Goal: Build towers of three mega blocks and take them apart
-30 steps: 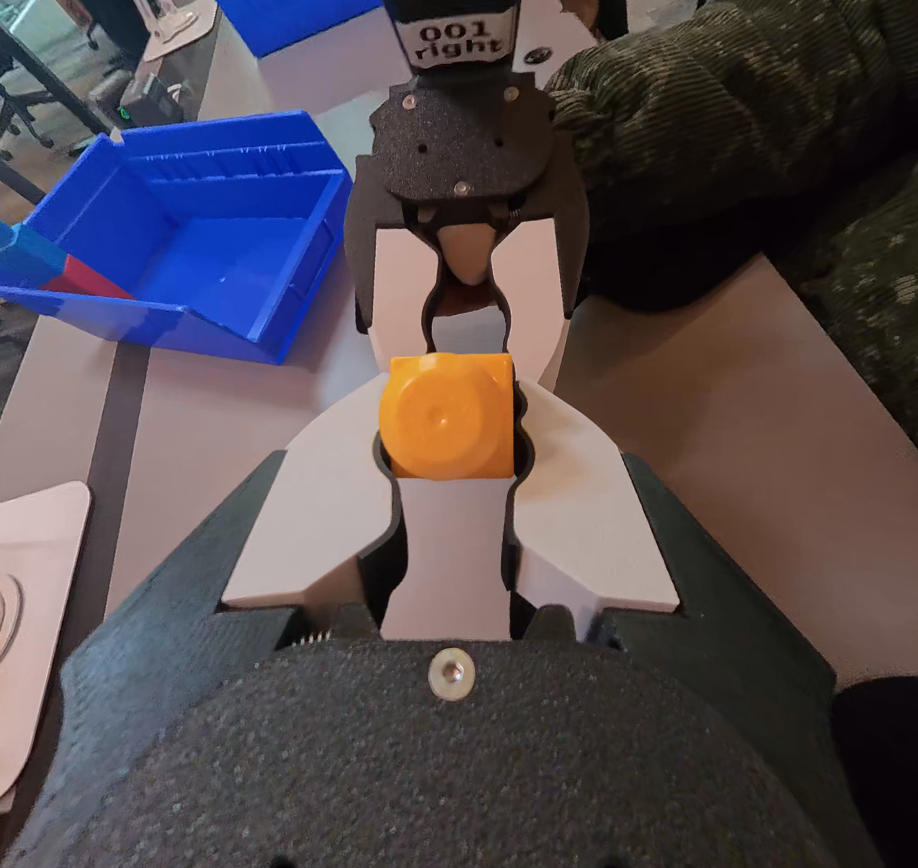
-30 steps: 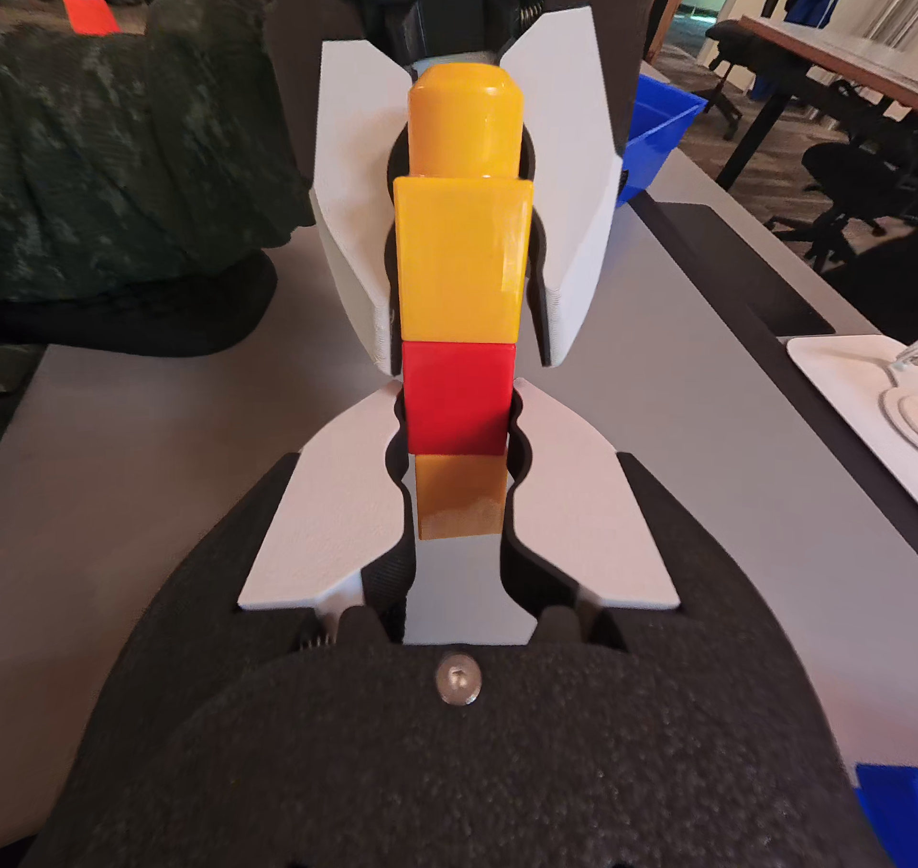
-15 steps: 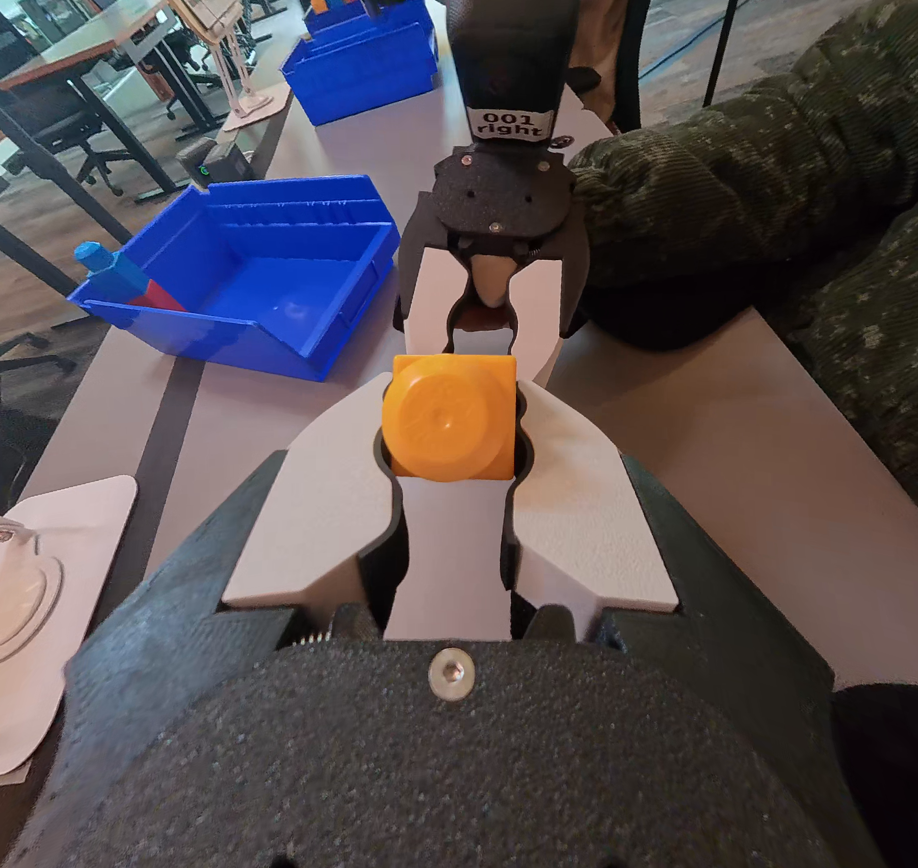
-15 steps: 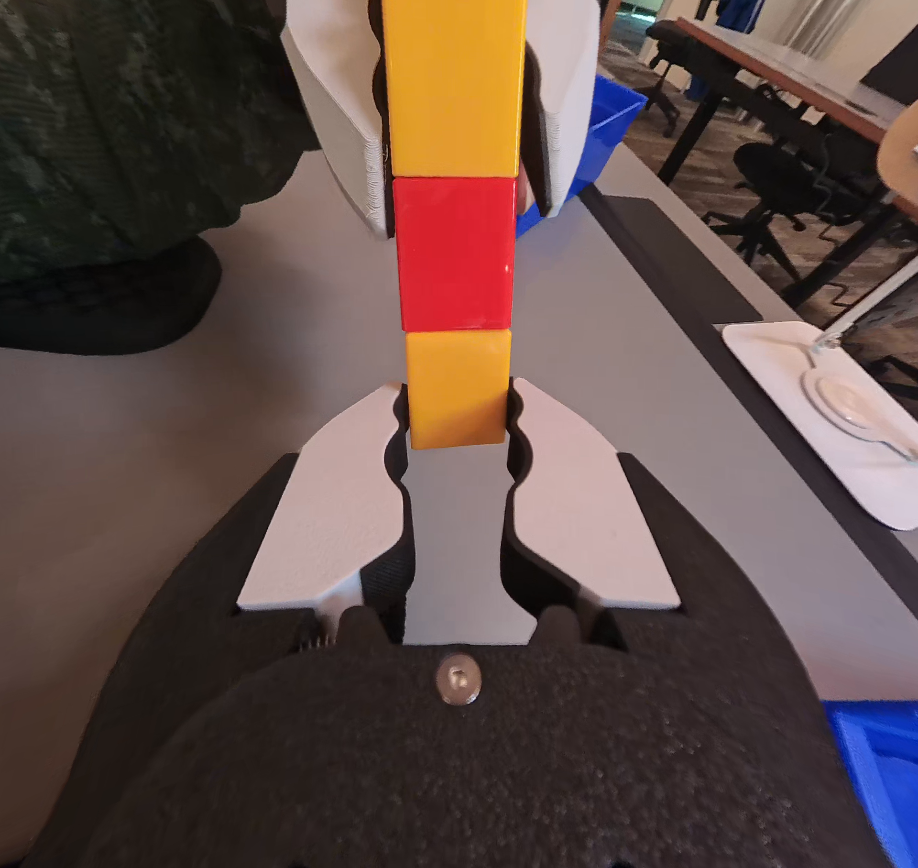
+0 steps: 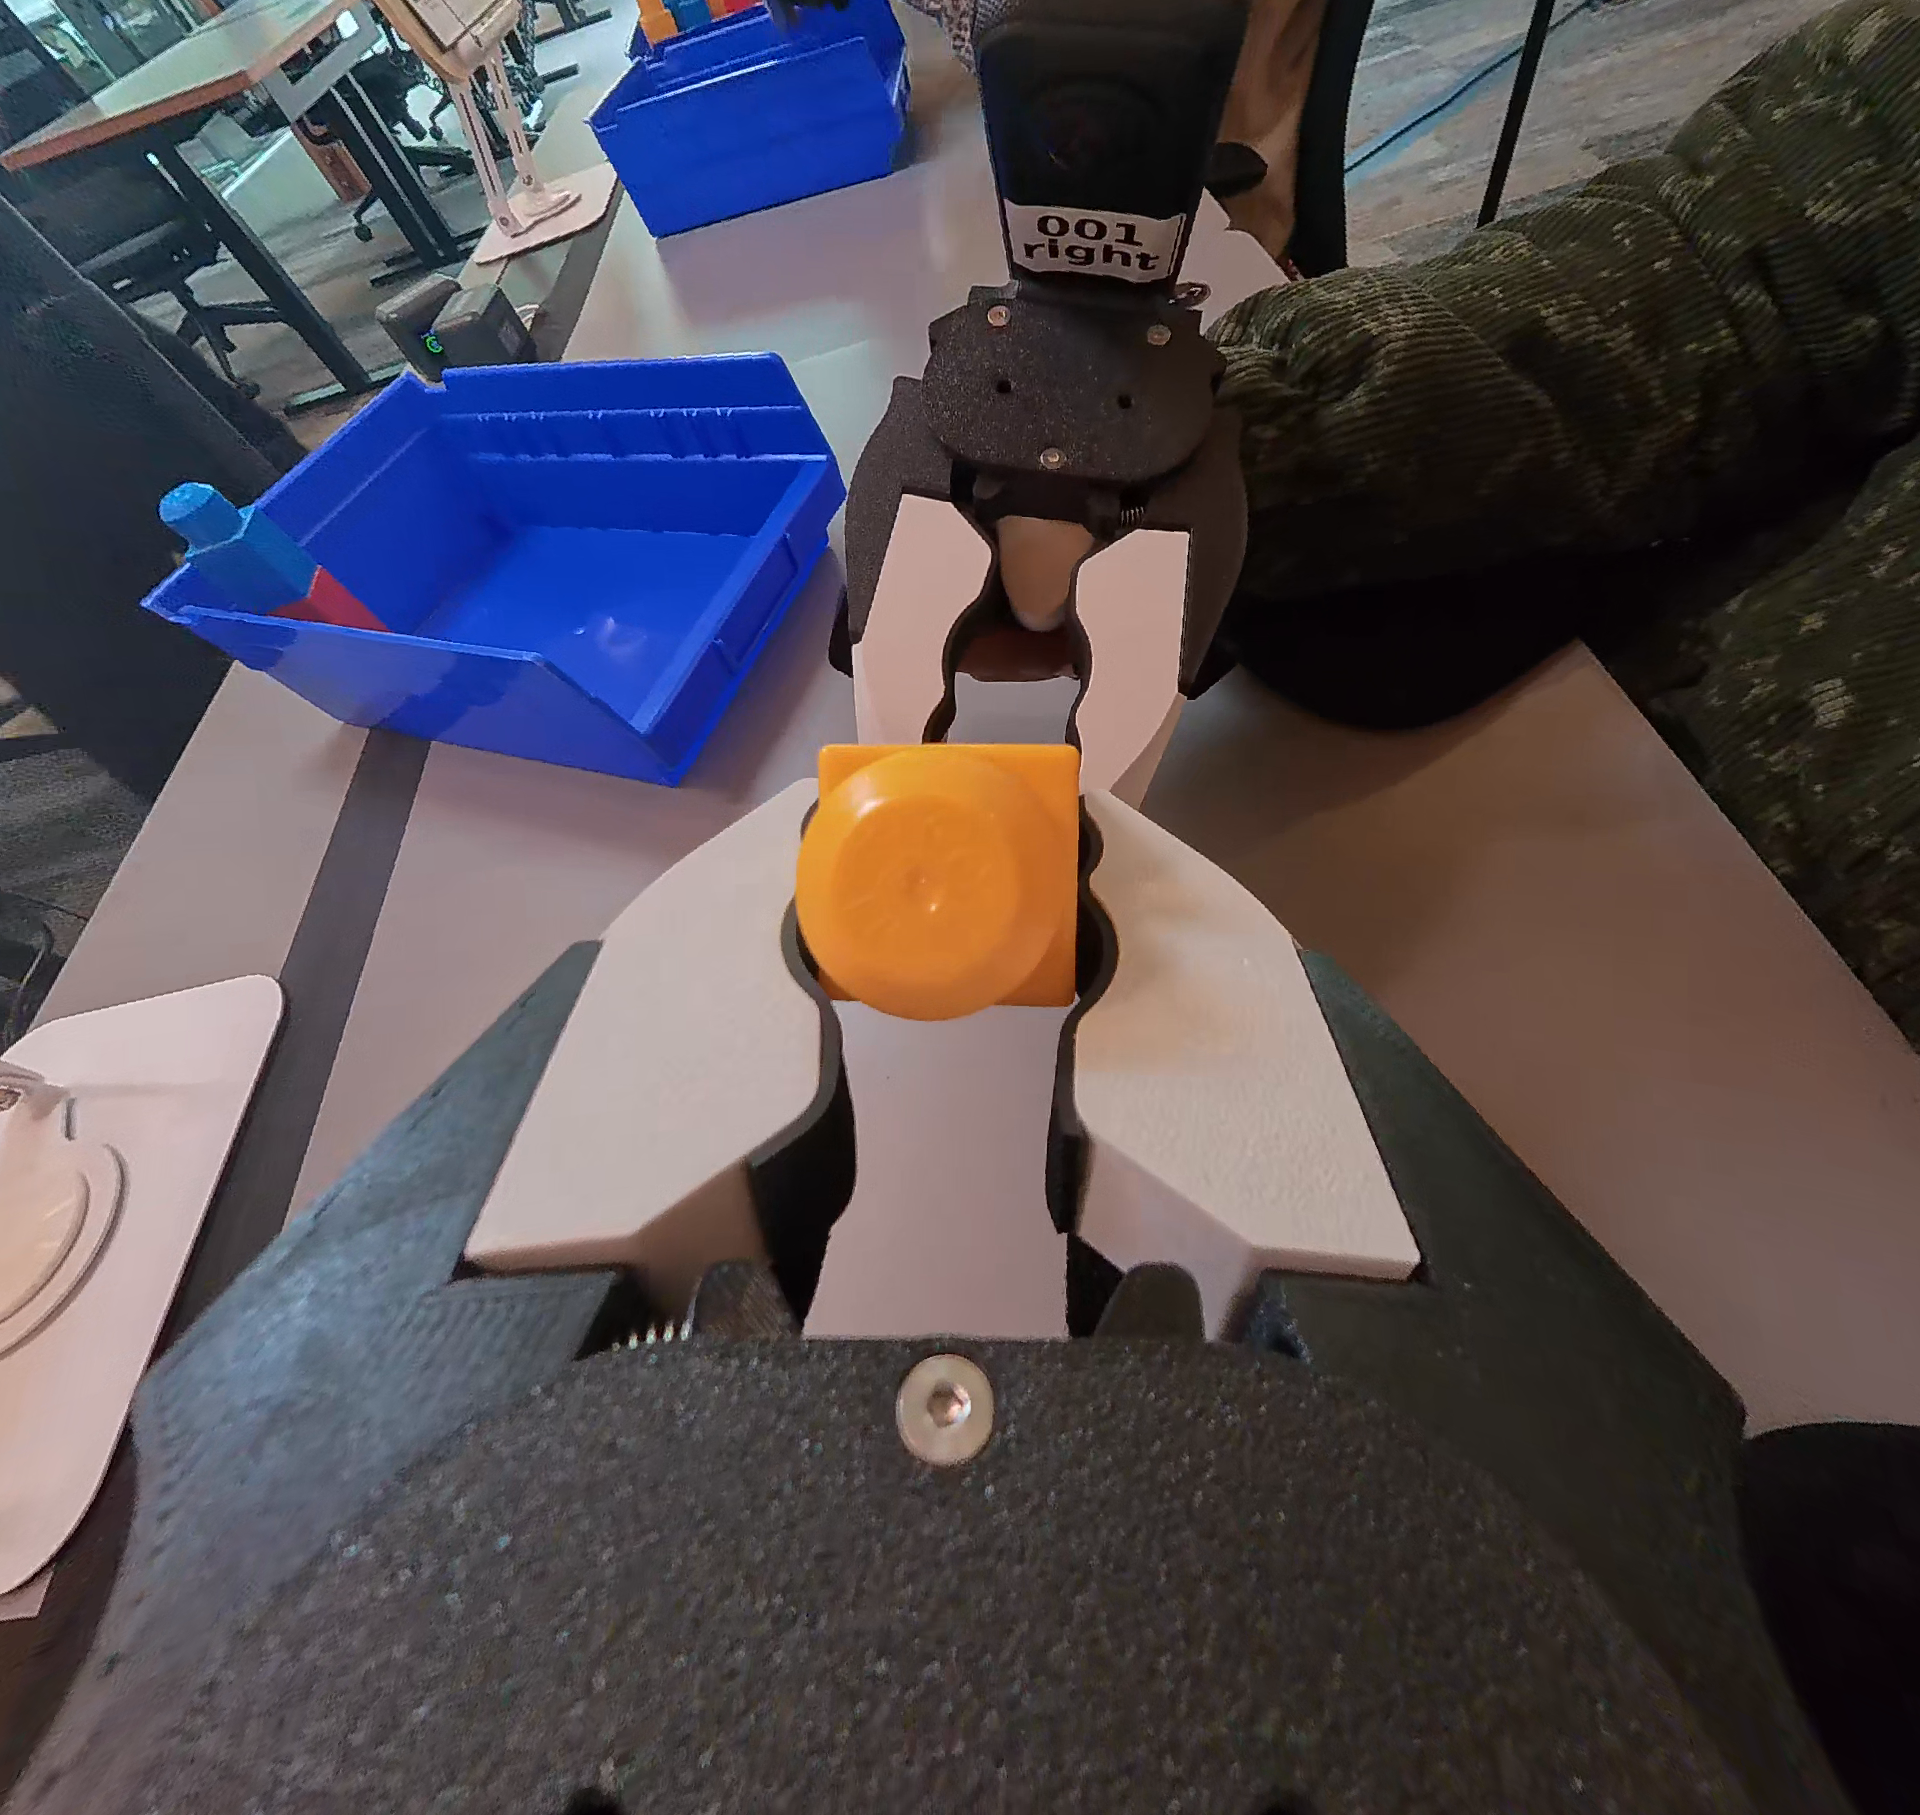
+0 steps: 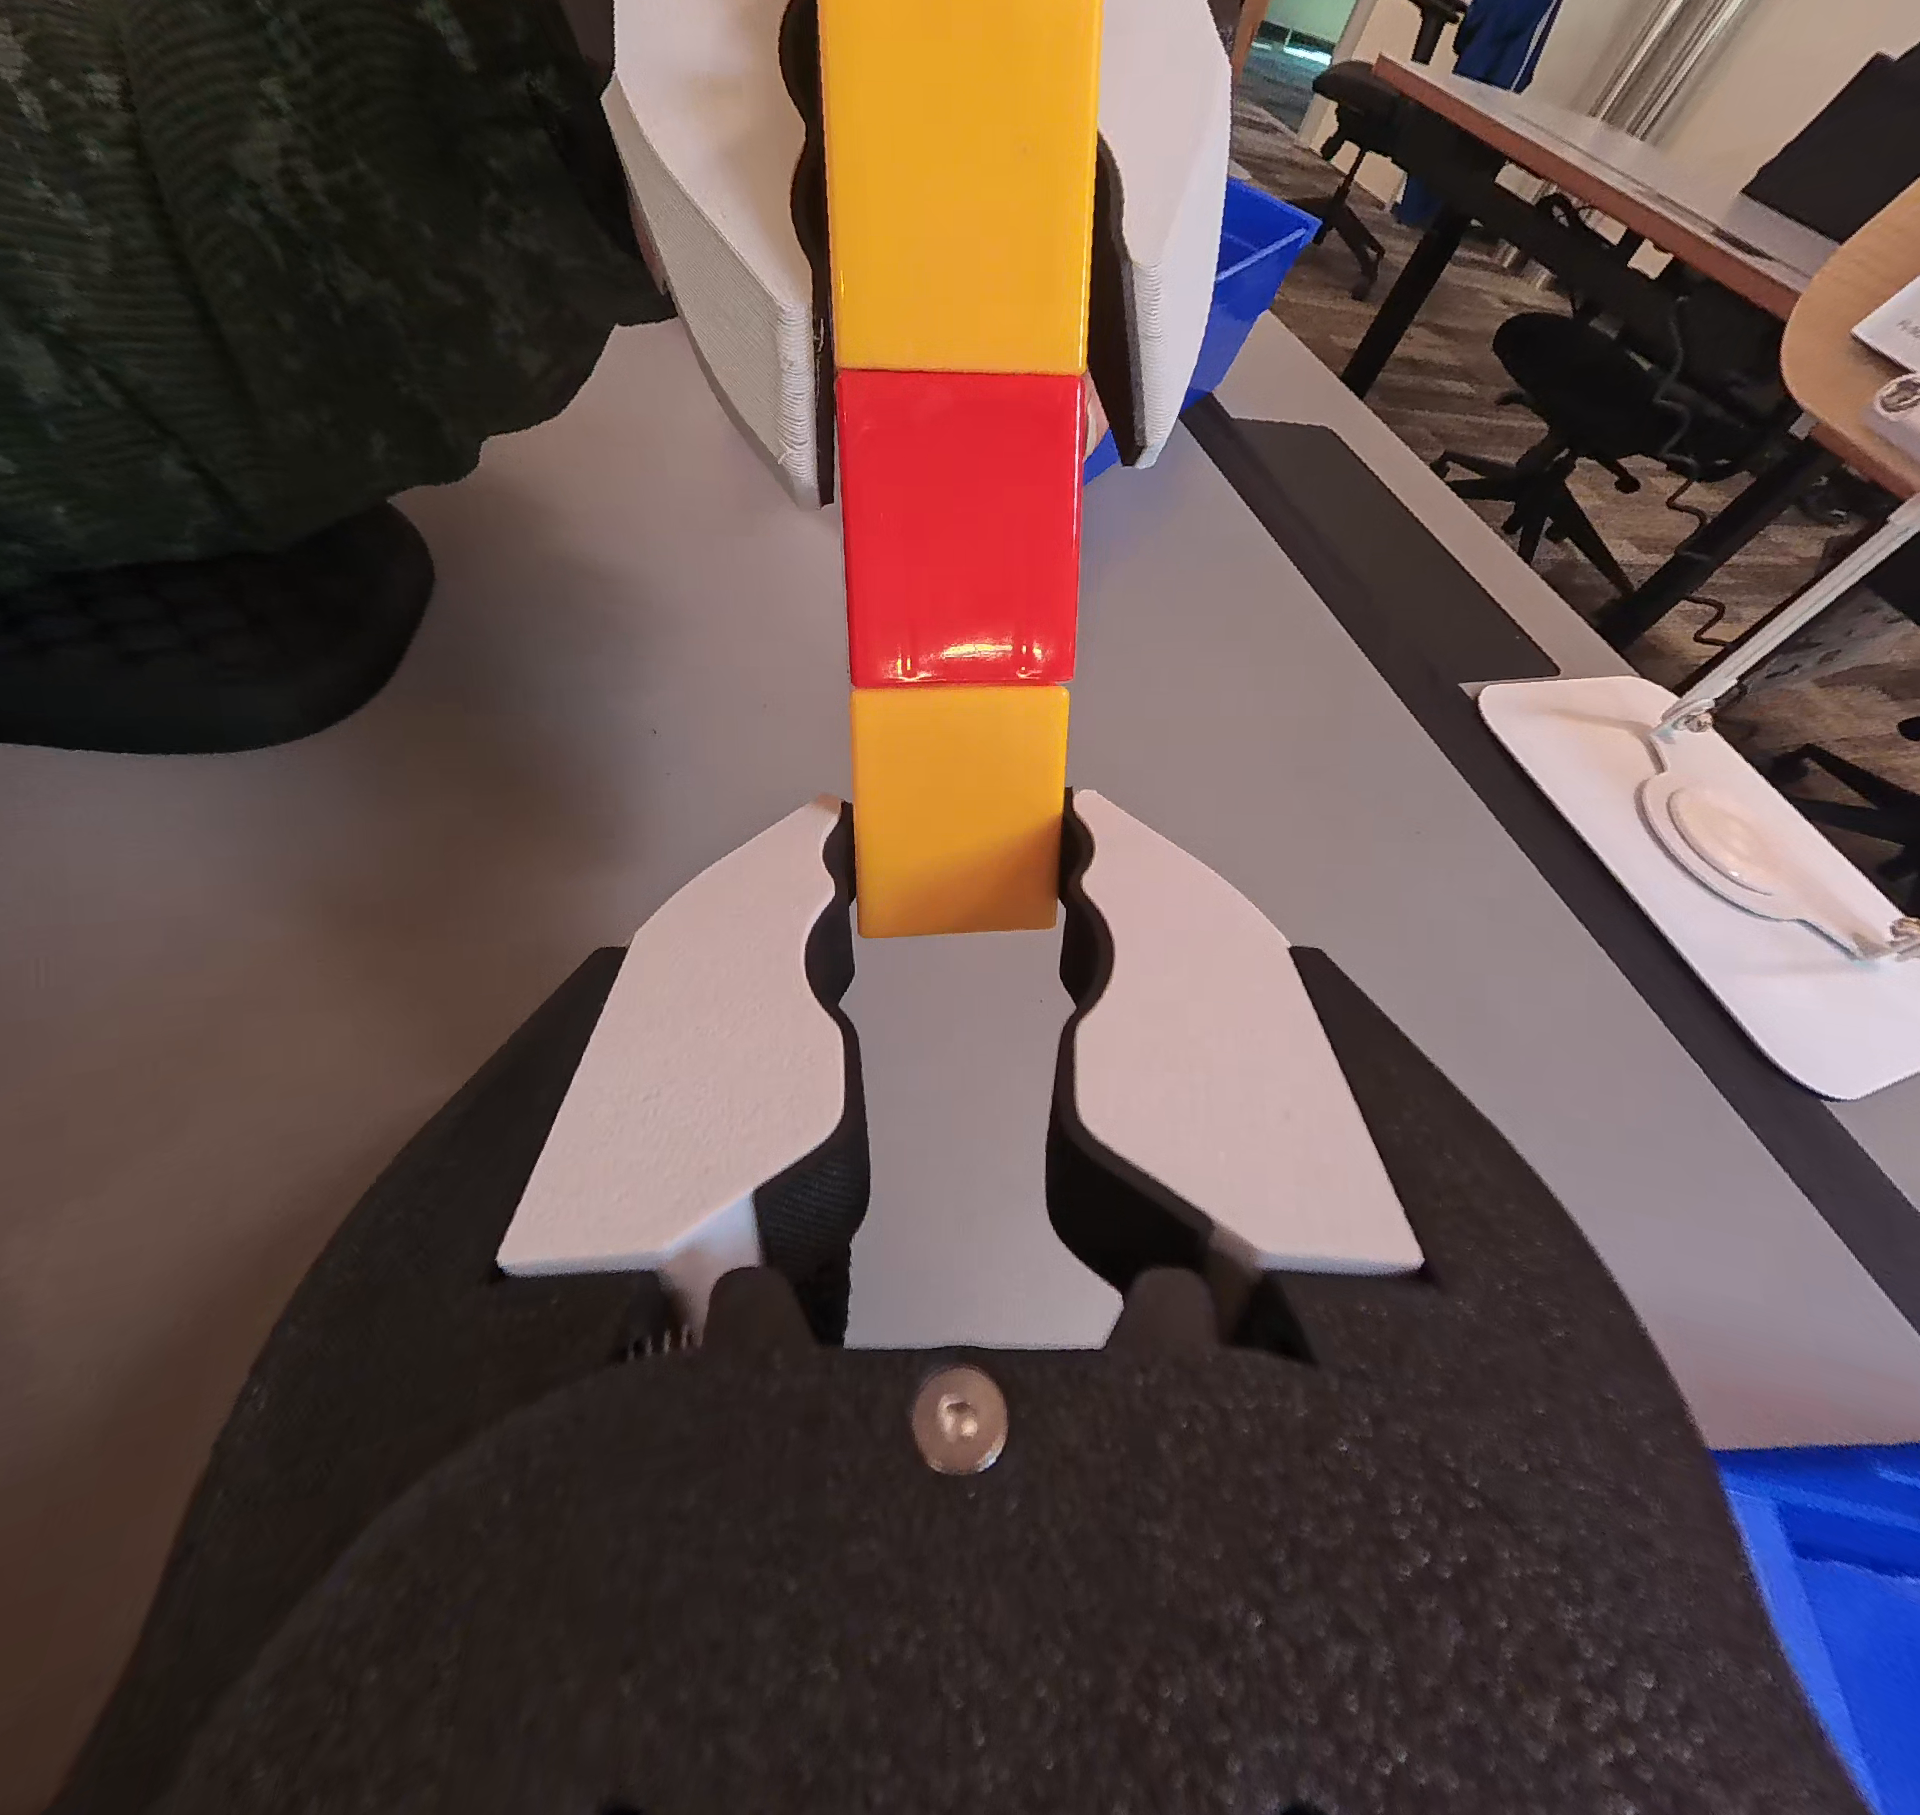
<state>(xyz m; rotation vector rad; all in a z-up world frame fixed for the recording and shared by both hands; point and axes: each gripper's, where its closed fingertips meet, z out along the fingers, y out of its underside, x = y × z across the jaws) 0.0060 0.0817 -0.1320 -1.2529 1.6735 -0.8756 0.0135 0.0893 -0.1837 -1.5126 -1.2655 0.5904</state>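
Between both grippers, jaws clamped on its end blocks, the tower (image 6: pixel 958 435) has slid farther from the right gripper (image 6: pixel 958 866).

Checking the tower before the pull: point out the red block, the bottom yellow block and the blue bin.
red block (image 6: pixel 958 529), right wrist view, front face.
bottom yellow block (image 6: pixel 956 809), right wrist view, front face.
blue bin (image 5: pixel 717 612), left wrist view, side wall.

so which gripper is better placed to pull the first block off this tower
Probably the left gripper. Its jaws clamp the studded end yellow block, so pulling back should free just that one. The right gripper holds the far yellow block beside the red block, and is well placed to anchor.
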